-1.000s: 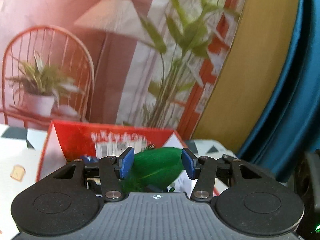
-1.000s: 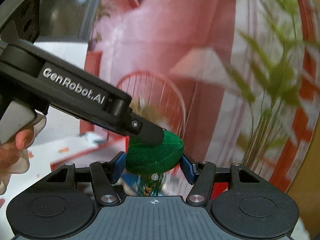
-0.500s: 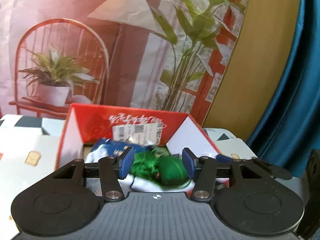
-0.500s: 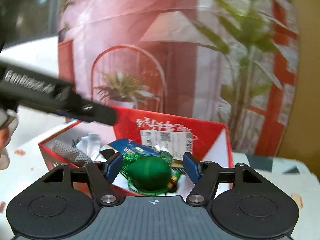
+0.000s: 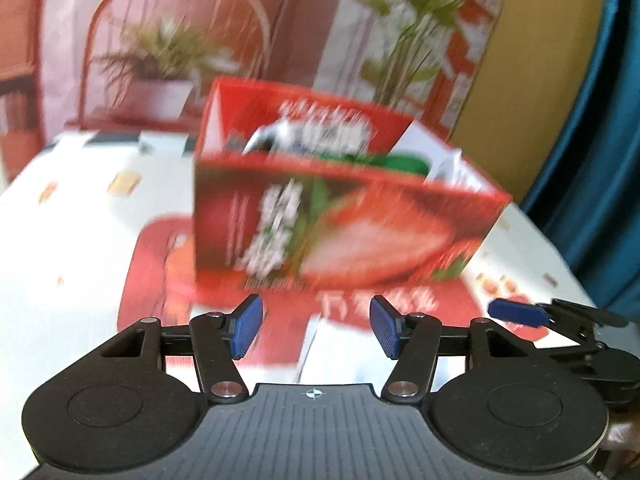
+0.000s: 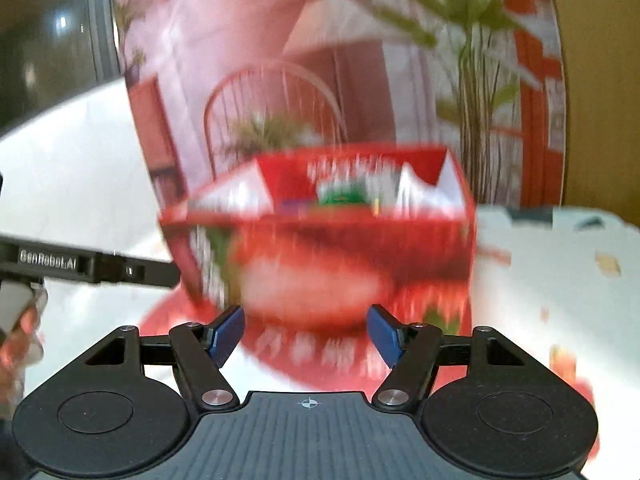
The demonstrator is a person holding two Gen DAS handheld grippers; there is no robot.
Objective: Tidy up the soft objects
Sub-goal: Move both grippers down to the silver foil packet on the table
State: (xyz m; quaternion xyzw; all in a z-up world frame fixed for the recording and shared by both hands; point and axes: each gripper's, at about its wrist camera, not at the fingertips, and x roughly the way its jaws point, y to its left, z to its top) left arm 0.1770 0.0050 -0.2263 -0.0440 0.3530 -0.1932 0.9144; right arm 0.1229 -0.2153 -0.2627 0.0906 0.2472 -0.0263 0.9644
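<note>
Our left hand-held gripper (image 5: 314, 328) has its jaws opening, nothing between them; the right hand-held gripper (image 6: 306, 334) stands apart and empty too. Straight ahead of both on the table (image 5: 72, 208), the red box (image 5: 344, 220) holds a green soft thing (image 5: 404, 164). We read "GenRobot.AI" on the left one's arm.

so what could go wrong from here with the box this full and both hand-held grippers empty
1. The green soft object sits at the rim of the red box, so it might spill out.
2. Both views are blurred and the right hand-held gripper is close beside the left hand-held gripper, whose jaws are opening empty; they could collide.
</note>
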